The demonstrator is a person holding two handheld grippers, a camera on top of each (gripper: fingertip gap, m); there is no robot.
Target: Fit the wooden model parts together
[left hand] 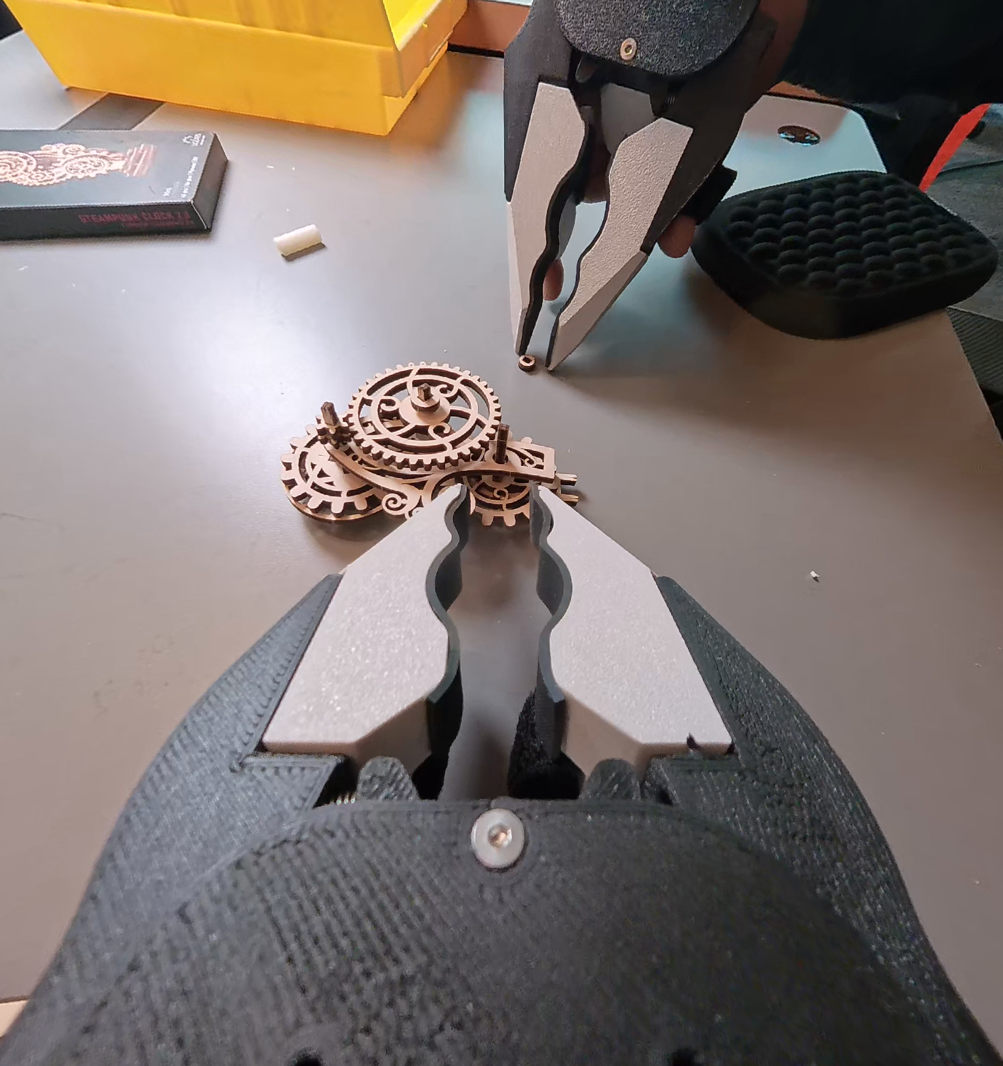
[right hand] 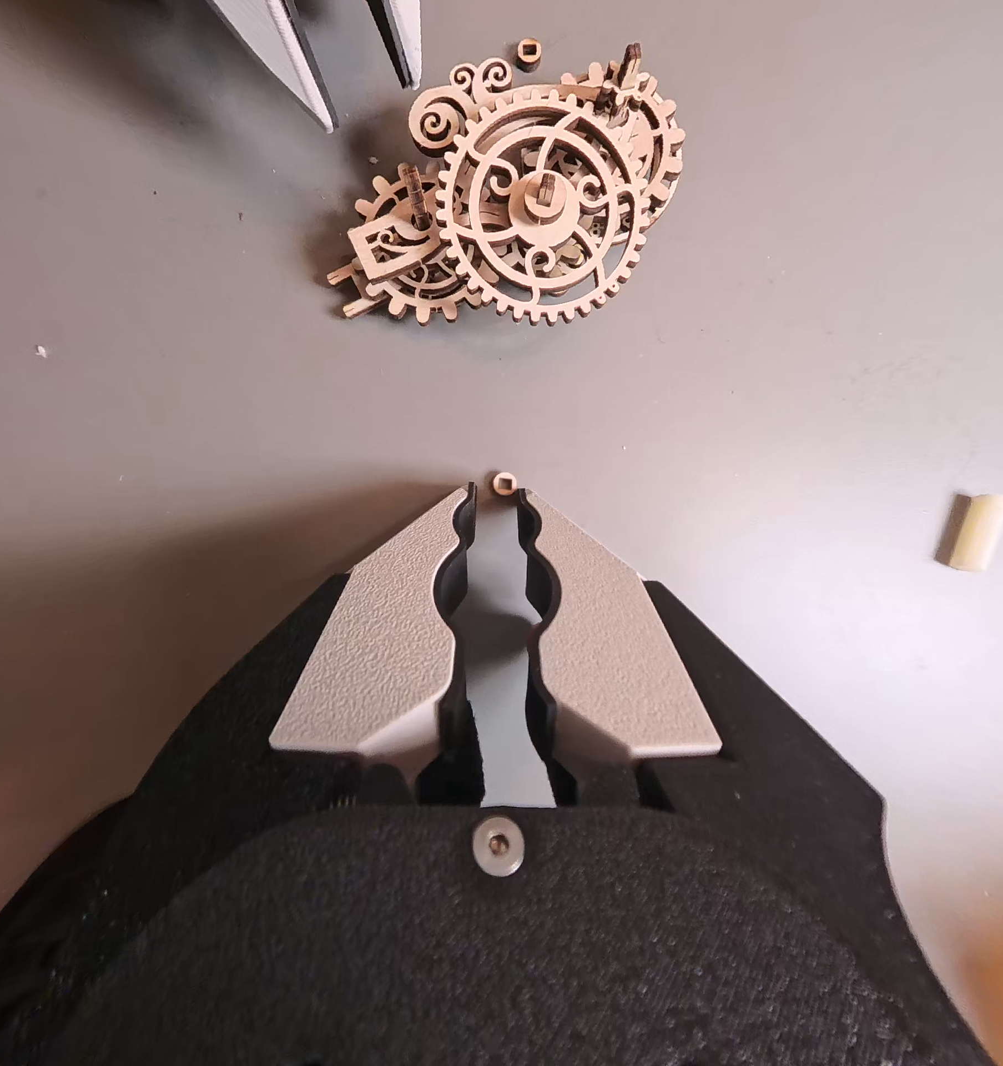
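Note:
A partly built wooden gear model point(left hand: 424, 450) lies on the grey table point(left hand: 141, 404); it also shows in the right wrist view point(right hand: 539, 196). My left gripper point(left hand: 499, 499) is open at the model's near edge, with a small gear showing between its tips; the right wrist view shows it point(right hand: 372, 104) beside the model, not gripping it. My right gripper point(right hand: 497, 493) is open with its tips on the table. A tiny wooden washer point(right hand: 503, 483) lies flat just ahead of its tips, not pinched. The left wrist view shows that gripper point(left hand: 540, 357) and the washer point(left hand: 526, 362). A second washer point(right hand: 529, 57) lies past the model.
A yellow box point(left hand: 228, 57) and a flat black box point(left hand: 83, 179) sit at the far left. A small white cylinder point(left hand: 298, 237) lies loose on the table. A black honeycomb pad point(left hand: 839, 248) sits past the table's right edge. The gap from one gripper's tips to the other's is roughly 11 cm.

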